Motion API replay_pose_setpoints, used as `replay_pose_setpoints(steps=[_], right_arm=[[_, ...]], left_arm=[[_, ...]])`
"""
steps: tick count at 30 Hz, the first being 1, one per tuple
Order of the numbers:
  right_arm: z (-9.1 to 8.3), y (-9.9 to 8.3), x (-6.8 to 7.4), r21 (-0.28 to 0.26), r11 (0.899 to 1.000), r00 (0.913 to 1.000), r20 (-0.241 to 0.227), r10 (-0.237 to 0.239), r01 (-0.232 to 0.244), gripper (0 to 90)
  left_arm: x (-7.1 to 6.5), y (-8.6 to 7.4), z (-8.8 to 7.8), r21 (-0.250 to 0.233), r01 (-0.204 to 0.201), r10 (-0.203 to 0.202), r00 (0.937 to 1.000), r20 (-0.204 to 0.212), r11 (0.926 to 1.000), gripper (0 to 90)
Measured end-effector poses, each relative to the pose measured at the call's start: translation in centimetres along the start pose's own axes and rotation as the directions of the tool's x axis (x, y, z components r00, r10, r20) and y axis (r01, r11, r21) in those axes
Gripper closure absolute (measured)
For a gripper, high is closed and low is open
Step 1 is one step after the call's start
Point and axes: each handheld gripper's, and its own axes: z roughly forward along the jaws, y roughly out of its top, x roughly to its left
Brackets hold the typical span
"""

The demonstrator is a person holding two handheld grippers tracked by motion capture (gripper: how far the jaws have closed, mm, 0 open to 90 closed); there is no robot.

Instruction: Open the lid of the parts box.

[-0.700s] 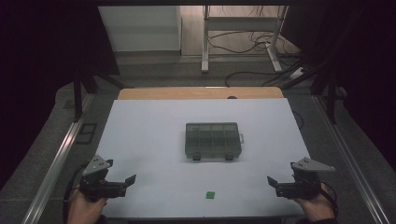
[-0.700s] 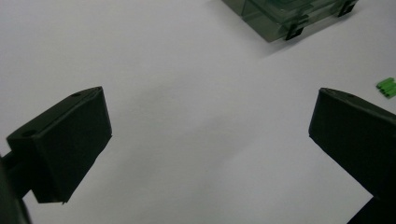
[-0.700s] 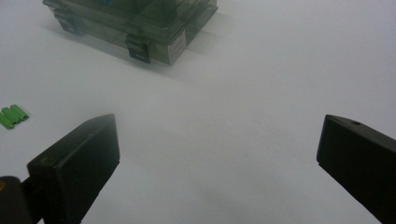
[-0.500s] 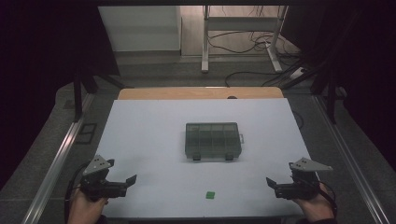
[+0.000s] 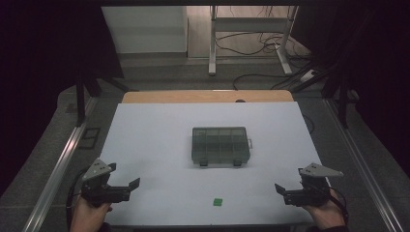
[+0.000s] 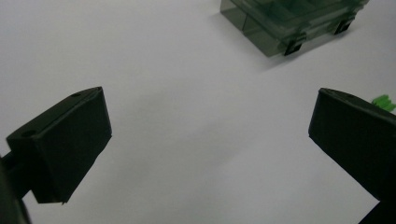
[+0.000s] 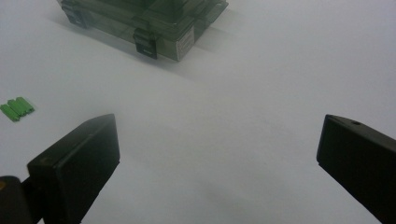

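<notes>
A closed smoky-green compartment box with two front latches lies in the middle of the white table. A small green piece sits near the front edge, between my hands. My left gripper is held low at the front left, open and empty, pointing inward. At the front right my right gripper mirrors it, also open with nothing in it. In the left gripper view the box lies far ahead and the green piece peeks past the right jaw. The right gripper view has the box ahead and the green piece at left.
A wooden strip borders the table's far edge. Metal rails run along both sides. Behind the table, on the floor, stand a white frame's legs and loose cables.
</notes>
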Motion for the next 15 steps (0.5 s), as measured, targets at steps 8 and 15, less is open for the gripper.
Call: replay_pose_setpoints(steps=[8, 15], right_arm=[[0.2, 0.4, 0.2, -0.014, 1.0, 0.9996, -0.026, 0.013, -0.013, 0.0], [0.4, 0.7, 0.3, -0.012, 1.0, 0.999, -0.043, 0.013, -0.014, 0.0]], left_arm=[[0.2, 0.6, 0.4, 0.017, 0.011, -0.011, 0.9999, -0.003, 0.9998, 0.0], [0.1, 0.9, 1.1, 0.029, 0.004, -0.004, 1.0, 0.004, 0.9996, 0.0]])
